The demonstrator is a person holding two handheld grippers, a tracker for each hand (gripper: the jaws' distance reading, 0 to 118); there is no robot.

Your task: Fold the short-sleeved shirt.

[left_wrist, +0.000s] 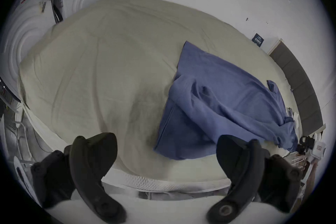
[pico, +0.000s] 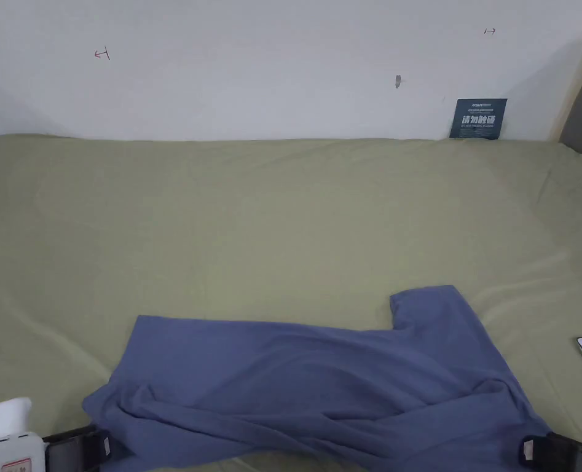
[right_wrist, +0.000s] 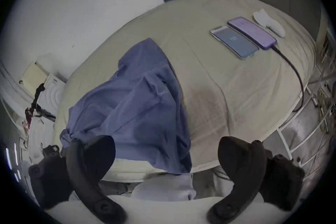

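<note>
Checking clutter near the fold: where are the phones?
In the right gripper view, two phones lie side by side on the bed, right of the blue shirt, beside a white sock.

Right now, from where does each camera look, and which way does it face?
Head view: above the near bed edge, facing the wall across the bed; both grippers' tips at the bottom corners.
Left gripper view: rides the left gripper, jaws apart, looking over the bed; shirt on its right side.
Right gripper view: rides the right gripper, jaws apart; two phones beyond.
All share the blue shirt.
</note>
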